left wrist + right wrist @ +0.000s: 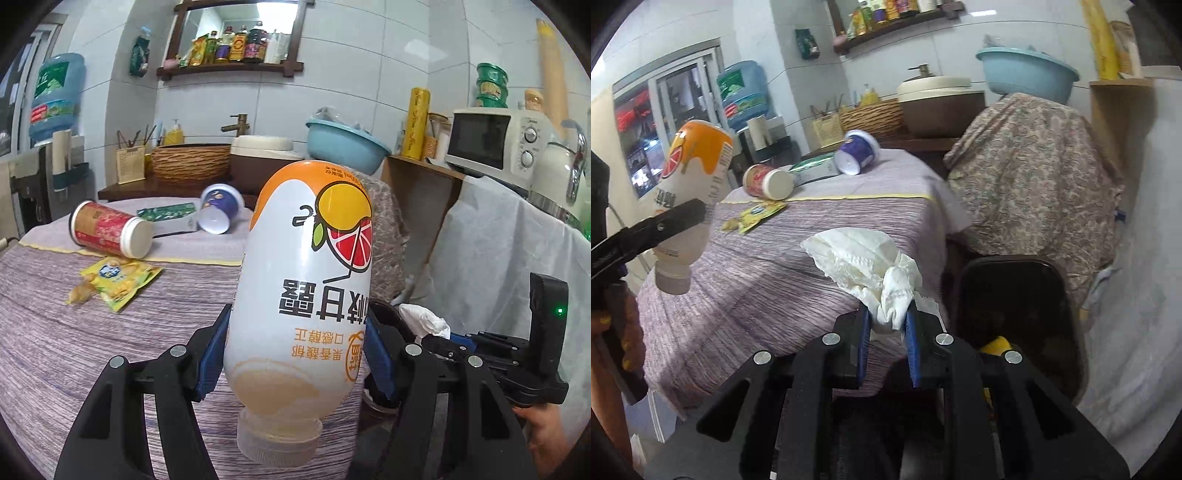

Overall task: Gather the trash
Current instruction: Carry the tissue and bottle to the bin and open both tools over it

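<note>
The left gripper [297, 354] is clamped on an upside-down drink bottle [306, 280], its blue pads pressed to the lower body on either side, cap hanging below the jaws; gripping the broad middle probably keeps the smooth plastic from slipping while it is carried. The right gripper [886, 328] is nipped nearly closed on a crumpled white tissue [864, 262], which fans out ahead of the fingertips; a tight pinch on the bunched end seems the only sure way to hold something so limp.

Both loads hang clear of the table [775, 266], the bottle off its near left edge in the right wrist view and the tissue over its near right corner; just right of the table, low down, stands a dark bin [1012, 295] with something yellow inside, the likely destination for both.

The bottle is white with an orange shoulder, a citrus picture and printed characters, and a little pale liquid by the cap. On the table lie a red paper cup [110, 232] on its side, a purple cup [218, 212] tipped over beside a green-and-white box [170, 218], and, nearer the front edge, a torn yellow snack wrapper [118, 282]; these look yet to be collected.
</note>
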The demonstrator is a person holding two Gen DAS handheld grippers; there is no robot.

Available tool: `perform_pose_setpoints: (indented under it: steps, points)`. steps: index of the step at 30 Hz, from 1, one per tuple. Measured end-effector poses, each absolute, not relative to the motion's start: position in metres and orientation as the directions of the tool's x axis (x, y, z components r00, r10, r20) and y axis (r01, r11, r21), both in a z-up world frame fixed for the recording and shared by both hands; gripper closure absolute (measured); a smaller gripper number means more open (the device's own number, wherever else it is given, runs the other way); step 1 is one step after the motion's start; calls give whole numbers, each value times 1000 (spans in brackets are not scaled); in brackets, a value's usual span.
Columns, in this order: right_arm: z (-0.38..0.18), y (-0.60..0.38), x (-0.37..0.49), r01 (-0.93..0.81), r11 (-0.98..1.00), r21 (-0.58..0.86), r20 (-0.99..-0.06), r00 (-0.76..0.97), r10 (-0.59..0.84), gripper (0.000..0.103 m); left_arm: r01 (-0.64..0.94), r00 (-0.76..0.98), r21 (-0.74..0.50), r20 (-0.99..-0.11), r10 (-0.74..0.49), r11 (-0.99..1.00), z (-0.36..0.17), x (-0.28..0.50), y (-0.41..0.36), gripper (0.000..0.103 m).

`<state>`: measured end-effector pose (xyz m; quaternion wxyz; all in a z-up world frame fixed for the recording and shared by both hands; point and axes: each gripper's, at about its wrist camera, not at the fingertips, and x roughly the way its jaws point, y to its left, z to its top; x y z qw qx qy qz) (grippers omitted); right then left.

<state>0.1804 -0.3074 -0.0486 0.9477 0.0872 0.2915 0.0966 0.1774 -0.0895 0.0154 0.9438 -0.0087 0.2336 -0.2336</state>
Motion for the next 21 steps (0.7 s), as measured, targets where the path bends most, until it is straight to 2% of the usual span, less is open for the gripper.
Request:
perform_pose_setpoints:
  steps: [14, 16, 18, 21]
  points:
    - [-142, -375, 207, 103, 968, 227, -683, 726, 83, 84, 589, 648, -181, -477, -594, 788, -12, 181, -166, 39]
    - [-155, -383, 213, 130, 958, 255, -694, 714, 88, 75, 599, 633, -189, -483, -605, 778, -16, 183, -174, 39]
    - [-164, -388, 217, 168, 953, 253, -700, 712, 61, 50, 609, 621, -182, -496, -607, 772, -20, 185, -182, 39]
    - [-169, -391, 215, 187, 951, 246, -696, 717, 39, 48, 621, 602, -179, -515, -611, 763, -27, 188, -193, 39]
